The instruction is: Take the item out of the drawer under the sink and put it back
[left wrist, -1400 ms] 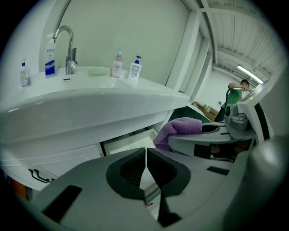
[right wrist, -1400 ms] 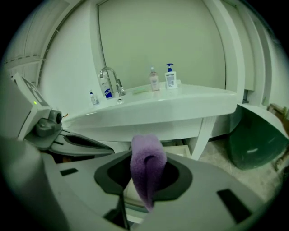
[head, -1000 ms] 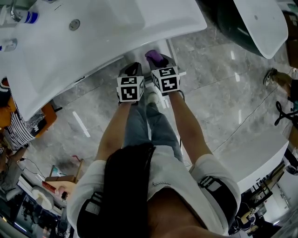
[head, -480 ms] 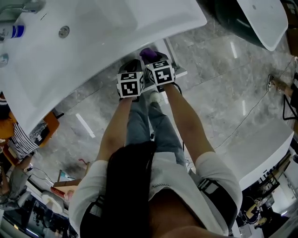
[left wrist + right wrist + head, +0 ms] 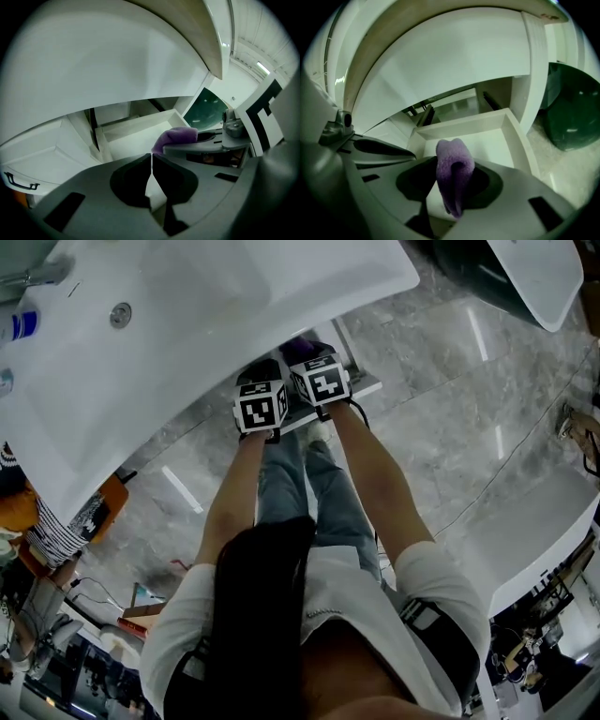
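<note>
2x tongs (image 5: 151,164) (image 5: 450,190), 1x purple cloth (image 5: 453,159), 1x drawer (image 5: 514,136), 1x sink (image 5: 187,324).

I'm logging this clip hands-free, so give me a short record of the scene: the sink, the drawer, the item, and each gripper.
Sink: white, above both grippers
Drawer: white, pulled open under the sink
Item: purple cloth, folded, standing upright
Right gripper: jaws opening, purple cloth between them, facing the open drawer
Left gripper: jaws together, nothing between them, beside the right gripper
</note>
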Demonstrator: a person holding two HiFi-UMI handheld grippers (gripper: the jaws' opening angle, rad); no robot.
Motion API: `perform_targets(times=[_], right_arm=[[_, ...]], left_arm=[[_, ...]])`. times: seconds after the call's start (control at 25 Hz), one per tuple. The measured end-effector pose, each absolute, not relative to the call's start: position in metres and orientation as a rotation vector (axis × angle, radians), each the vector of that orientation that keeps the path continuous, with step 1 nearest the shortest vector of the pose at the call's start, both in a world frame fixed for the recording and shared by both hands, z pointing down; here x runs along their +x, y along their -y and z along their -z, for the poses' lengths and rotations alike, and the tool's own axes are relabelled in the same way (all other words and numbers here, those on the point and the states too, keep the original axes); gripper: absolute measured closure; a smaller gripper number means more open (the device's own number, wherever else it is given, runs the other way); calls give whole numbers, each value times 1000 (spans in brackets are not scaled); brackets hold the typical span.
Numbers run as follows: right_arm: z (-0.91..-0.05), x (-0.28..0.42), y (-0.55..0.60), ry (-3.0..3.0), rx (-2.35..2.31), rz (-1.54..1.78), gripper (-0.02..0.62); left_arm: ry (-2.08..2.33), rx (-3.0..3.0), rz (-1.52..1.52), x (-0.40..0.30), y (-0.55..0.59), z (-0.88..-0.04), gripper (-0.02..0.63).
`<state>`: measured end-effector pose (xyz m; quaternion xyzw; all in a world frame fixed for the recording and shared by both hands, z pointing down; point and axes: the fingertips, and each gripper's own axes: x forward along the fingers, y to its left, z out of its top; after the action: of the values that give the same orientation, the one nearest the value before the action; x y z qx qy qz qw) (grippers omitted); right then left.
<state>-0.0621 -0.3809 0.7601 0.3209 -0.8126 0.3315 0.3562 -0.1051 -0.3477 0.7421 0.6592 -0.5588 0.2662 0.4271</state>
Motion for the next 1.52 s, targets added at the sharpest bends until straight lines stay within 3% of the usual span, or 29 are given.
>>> perform_targets(times=[0.52, 1.04, 1.52], right_arm=[[-751, -48, 382, 2103, 878, -882, 234], [-690, -30, 374, 2189, 959, -931, 225], [-599, -5, 370, 2314, 1061, -932, 227]], left_arm=[[1351, 1666, -639, -99, 344, -736, 592], [1391, 1701, -583, -94, 335, -698, 592], [1502, 1793, -437, -84, 337, -605, 592]])
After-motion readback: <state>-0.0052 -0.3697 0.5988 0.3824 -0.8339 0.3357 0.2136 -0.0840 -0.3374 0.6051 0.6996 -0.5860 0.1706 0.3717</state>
